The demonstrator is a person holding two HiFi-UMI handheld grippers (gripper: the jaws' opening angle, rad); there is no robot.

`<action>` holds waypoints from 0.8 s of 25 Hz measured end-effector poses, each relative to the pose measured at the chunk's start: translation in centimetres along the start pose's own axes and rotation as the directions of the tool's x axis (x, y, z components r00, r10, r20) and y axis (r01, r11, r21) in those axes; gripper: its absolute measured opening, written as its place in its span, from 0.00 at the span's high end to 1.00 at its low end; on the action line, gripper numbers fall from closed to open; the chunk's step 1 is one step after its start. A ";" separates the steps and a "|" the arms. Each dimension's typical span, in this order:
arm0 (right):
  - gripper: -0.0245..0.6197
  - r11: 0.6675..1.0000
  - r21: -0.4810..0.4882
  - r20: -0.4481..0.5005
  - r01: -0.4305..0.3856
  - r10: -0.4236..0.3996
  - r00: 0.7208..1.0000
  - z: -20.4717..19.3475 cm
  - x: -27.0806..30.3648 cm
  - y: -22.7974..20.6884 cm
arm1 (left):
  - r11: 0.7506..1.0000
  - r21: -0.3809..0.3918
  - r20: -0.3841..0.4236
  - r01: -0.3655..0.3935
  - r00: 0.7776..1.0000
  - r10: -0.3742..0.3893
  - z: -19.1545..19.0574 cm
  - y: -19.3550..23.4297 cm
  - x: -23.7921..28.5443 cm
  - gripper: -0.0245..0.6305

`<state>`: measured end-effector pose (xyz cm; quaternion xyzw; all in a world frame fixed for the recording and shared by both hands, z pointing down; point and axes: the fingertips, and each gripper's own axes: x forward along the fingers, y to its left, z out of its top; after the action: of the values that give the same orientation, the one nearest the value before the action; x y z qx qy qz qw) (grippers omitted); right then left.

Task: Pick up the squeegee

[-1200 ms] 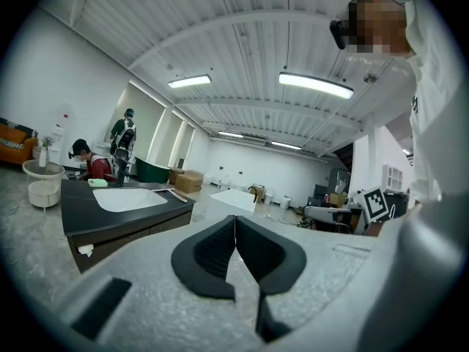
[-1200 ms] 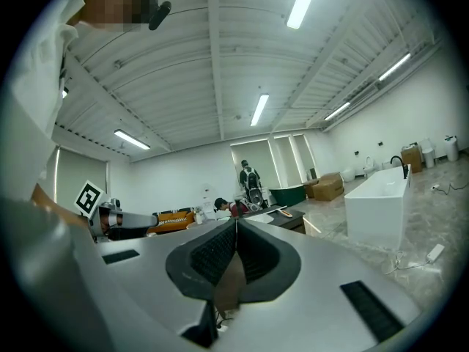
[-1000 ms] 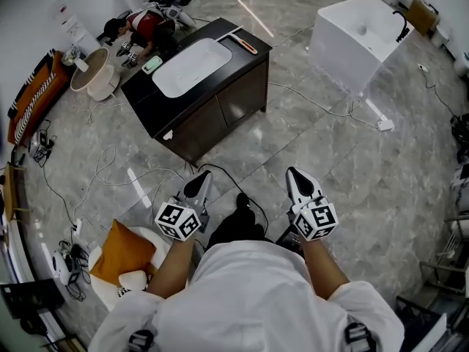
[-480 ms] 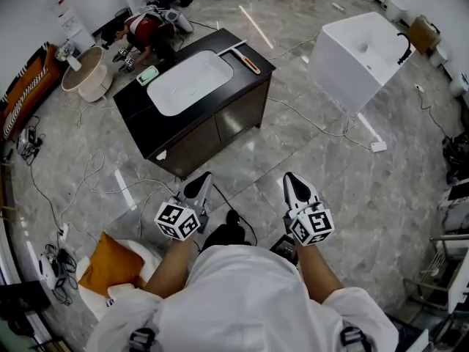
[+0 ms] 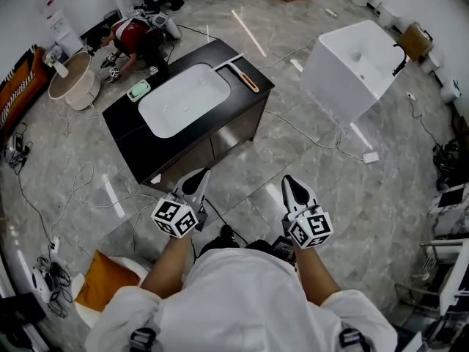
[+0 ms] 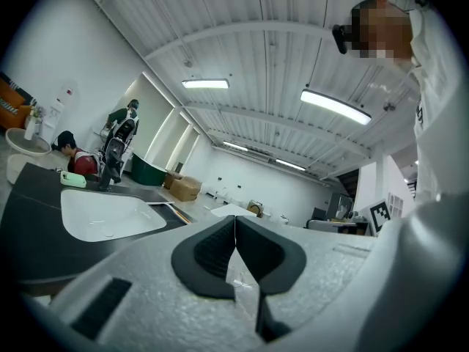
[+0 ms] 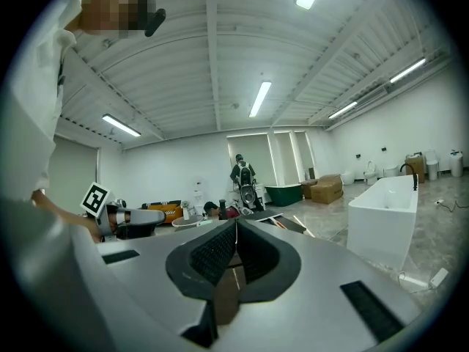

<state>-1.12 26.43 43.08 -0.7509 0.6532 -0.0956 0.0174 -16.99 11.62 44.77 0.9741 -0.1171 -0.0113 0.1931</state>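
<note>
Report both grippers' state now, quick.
Left gripper: jaws closed, holding nothing.
Right gripper: jaws closed, holding nothing.

1. Our right gripper (image 7: 236, 232) has its jaws pressed together, with nothing between the pads.
2. At the left edge we see our left gripper (image 7: 157, 216), held about level and well apart from the right one.
3. Just past the jaws lies a dark counter (image 7: 287, 224); behind it a person (image 7: 242, 173) stands.
4. A white bathtub (image 7: 381, 215) sits on the marble floor (image 7: 447, 233) at right.
5. A green tub (image 7: 282, 194) and a cardboard box (image 7: 327, 189) stand near the far wall.
6. Strip lights (image 7: 260, 97) run along the ribbed ceiling.
</note>
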 end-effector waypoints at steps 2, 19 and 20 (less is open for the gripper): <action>0.94 1.000 0.001 0.003 0.005 -0.005 1.000 0.3 0.8 -0.1 | 1.000 -0.017 0.000 0.002 1.000 -0.002 -0.1 0.8 0.4 0.94; 0.94 1.000 0.020 0.028 -0.012 0.011 1.000 3.3 10.9 -7.6 | 0.999 -0.039 -0.017 -0.016 1.000 0.015 1.8 6.2 10.3 0.94; 0.94 1.000 0.022 0.030 -0.019 0.018 0.999 3.6 11.7 -8.5 | 0.999 -0.034 -0.019 -0.021 1.000 0.020 2.1 6.5 11.4 0.94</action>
<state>9.31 15.78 42.26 -0.7460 0.6586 -0.0915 0.0363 -7.54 2.36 45.61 0.9695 -0.1252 -0.0022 0.2108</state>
